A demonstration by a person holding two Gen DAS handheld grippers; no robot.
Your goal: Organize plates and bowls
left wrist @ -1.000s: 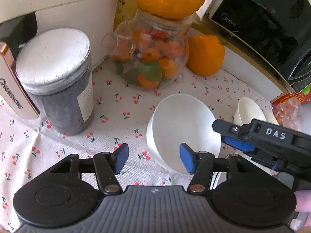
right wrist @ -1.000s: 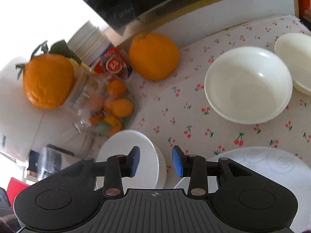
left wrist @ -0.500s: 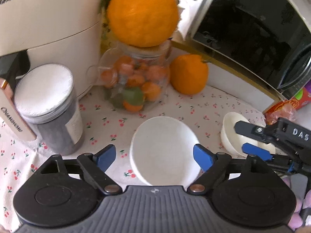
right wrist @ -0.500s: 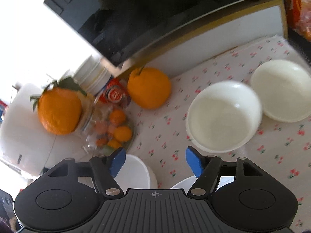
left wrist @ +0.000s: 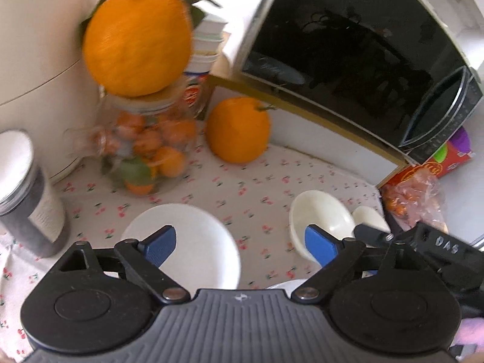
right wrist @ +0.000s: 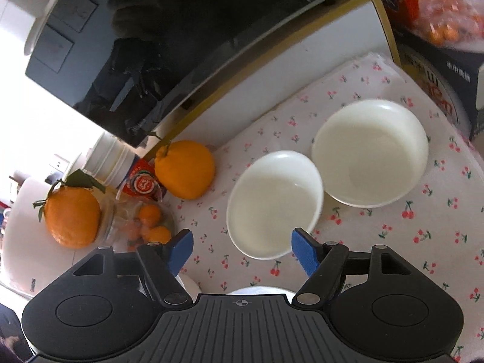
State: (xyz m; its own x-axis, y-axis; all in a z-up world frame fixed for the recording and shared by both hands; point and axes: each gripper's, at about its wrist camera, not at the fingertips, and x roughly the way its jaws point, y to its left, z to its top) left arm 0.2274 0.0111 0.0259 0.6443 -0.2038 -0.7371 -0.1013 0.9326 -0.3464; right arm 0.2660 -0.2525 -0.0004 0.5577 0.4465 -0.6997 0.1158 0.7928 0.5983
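Our left tool (left wrist: 240,246) is spread wide now and holding nothing. A second ago its blue pads were much closer together, right at the rim of the white bowl (left wrist: 187,242); since then they've opened and the tool has lifted back. That bowl sits upright on the cherry-print tabletop (left wrist: 242,181) directly below, free of our fingers, so we read it as set down.

Our right tool (right wrist: 242,252) is just as wide and just as empty. It too was narrow a second ago and has risen, so more of the scene is in front of it. Just ahead lies a shallow white bowl (right wrist: 272,202), and to its far right, rims almost touching, a larger white bowl (right wrist: 370,154). At the very near edge a sliver of white plate (right wrist: 261,290) peeks out under the tool body.

Further out, a loose orange (left wrist: 237,130) sits by the base of the microwave (left wrist: 348,60). To its left a glass jar of small fruit (left wrist: 145,151) carries a big orange (left wrist: 137,39) on its lid, and a dark canister (left wrist: 27,193) stands at far left.

With both tools free and three bowls still separate, the stacking looks unfinished; our guess is the shallow bowl is next.
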